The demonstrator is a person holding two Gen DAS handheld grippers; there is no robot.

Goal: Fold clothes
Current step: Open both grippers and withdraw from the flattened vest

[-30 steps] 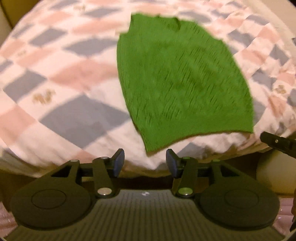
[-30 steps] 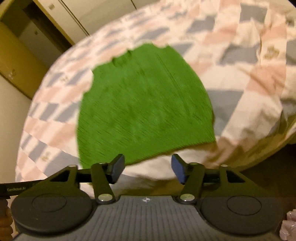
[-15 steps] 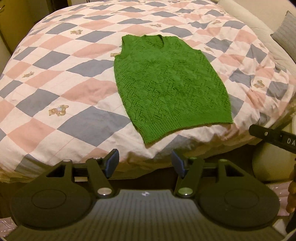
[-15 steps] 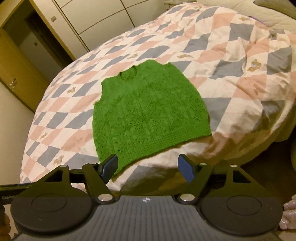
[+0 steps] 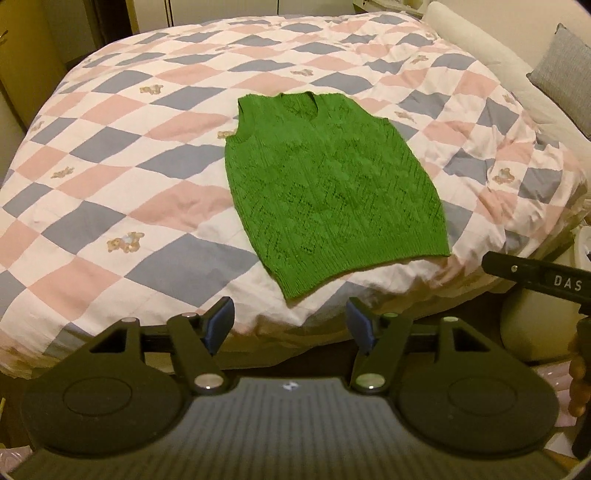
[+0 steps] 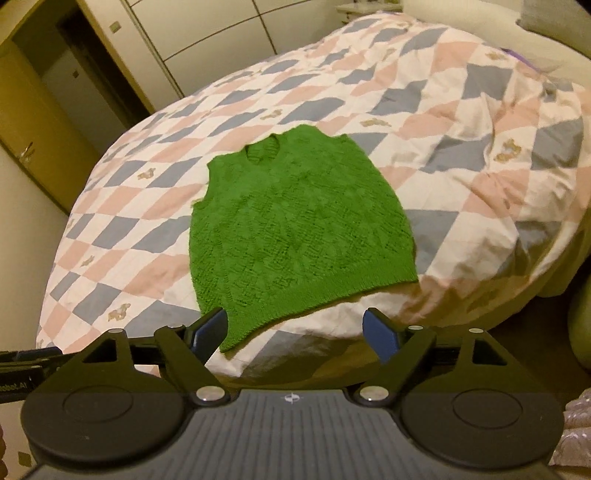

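Note:
A green knitted sleeveless vest [image 5: 328,188] [image 6: 295,236] lies spread flat on the bed, neck opening away from me, its hem near the bed's front edge. My left gripper [image 5: 290,325] hangs open off the front edge of the bed, just short of the hem's left corner, holding nothing. My right gripper [image 6: 295,330] is open too, nothing between its blue pads [image 6: 380,334]; in its view the hem's left corner lies just past the left pad. The right gripper's black body [image 5: 535,278] shows at the right rim of the left wrist view.
The bed carries a quilt [image 5: 122,192] [image 6: 480,155] of pink, grey and white diamonds with small bear prints. A grey pillow [image 5: 565,70] sits at the far right. Wardrobe doors [image 6: 207,33] and a wooden door [image 6: 29,122] stand behind the bed. A pale round object [image 5: 532,332] sits on the floor right.
Both grippers have pulled back and risen from the vest, so more of the bed shows. Their jaws have widened. The vest has stayed flat where it was.

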